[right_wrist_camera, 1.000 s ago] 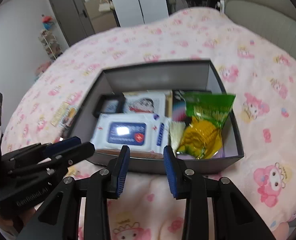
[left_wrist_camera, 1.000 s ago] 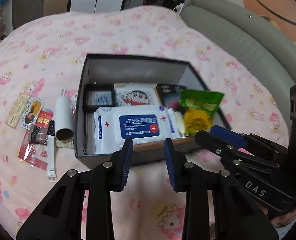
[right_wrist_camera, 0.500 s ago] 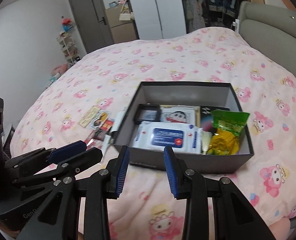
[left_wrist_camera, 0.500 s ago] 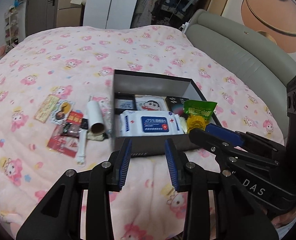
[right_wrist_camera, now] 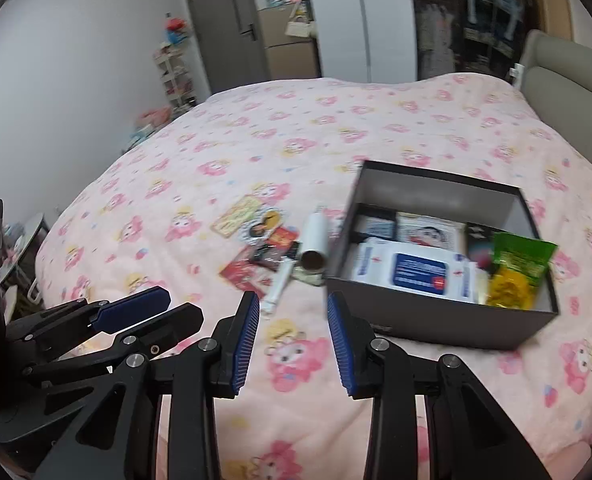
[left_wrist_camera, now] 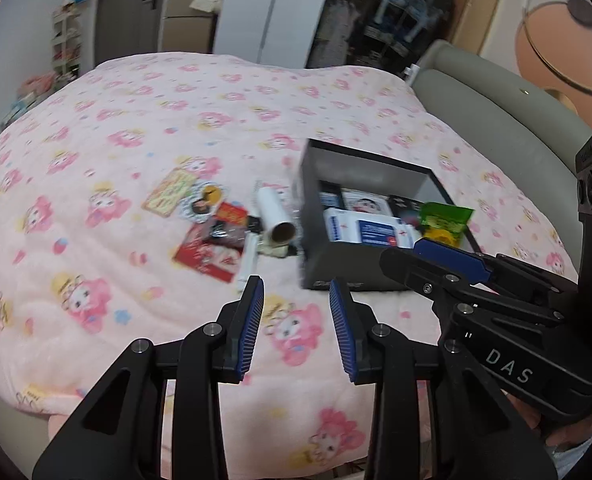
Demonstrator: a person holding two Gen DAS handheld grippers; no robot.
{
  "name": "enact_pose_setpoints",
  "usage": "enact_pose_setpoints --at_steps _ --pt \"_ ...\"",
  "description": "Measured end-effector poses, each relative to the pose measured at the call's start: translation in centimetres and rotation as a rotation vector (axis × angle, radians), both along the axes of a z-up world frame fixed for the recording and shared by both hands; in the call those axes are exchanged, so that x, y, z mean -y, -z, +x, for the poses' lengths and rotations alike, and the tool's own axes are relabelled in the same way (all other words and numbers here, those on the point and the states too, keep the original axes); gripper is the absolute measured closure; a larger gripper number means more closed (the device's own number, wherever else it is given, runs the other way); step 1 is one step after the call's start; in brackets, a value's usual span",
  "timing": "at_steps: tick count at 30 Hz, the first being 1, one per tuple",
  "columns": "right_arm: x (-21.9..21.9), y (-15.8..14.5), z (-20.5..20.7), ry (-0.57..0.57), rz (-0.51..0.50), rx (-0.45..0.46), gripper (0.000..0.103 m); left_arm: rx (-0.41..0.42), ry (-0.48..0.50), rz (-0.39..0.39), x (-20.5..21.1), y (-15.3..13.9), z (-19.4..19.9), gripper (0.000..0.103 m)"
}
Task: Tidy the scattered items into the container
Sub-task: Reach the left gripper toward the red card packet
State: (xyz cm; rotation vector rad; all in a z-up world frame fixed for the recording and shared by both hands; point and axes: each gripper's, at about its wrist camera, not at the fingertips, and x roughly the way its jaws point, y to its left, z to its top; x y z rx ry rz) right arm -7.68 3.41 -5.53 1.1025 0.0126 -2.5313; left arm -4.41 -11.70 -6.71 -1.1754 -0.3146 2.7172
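A wide bed (right_wrist_camera: 335,128) fills both views, covered by a pink blanket (left_wrist_camera: 144,128) printed with cartoon characters. A grey padded headboard (left_wrist_camera: 507,120) runs along its right edge. Beyond the far edge stand a grey door (right_wrist_camera: 224,24), white wardrobe doors (right_wrist_camera: 383,16) and a small cluttered shelf rack (right_wrist_camera: 174,76) against a white wall.

A dark cardboard box (right_wrist_camera: 439,316) sits open on the blanket toward the headboard side. Inside lie a white pack of wet wipes (right_wrist_camera: 415,268) with a blue label, a green-and-yellow snack packet (right_wrist_camera: 515,268) at the right end, and cards along the back wall.

Just beside the box's left wall lies a scatter of loose things: a white tube (right_wrist_camera: 315,240) with a cardboard core, a white pen-like stick (right_wrist_camera: 278,284), a red packet (right_wrist_camera: 244,272) and some flat cards (right_wrist_camera: 242,216) further out.

The left gripper (left_wrist_camera: 296,324) and the right gripper (right_wrist_camera: 292,336) hover side by side over bare blanket near the bed's near edge, each with jaws spread a little and nothing between them.
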Motion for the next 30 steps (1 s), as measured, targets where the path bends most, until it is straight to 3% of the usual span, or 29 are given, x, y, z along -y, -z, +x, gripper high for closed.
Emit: enact_pose_setpoints --at_steps 6,12,26,30 --pt "3.7 1.9 -1.2 -0.068 -0.021 0.038 0.071 0.012 -0.094 0.038 3.9 2.4 -0.2 0.068" --pt "5.8 5.4 -3.5 -0.062 -0.001 0.112 0.071 0.061 -0.136 0.097 6.5 6.4 -2.5 0.068" --pt "8.4 14.5 -10.1 -0.068 0.009 0.301 0.071 0.262 -0.149 0.123 9.2 15.7 -13.5 0.069" --pt "8.9 16.3 -12.1 -0.063 0.001 0.335 0.071 0.297 -0.186 0.195 10.4 18.2 -16.0 0.069"
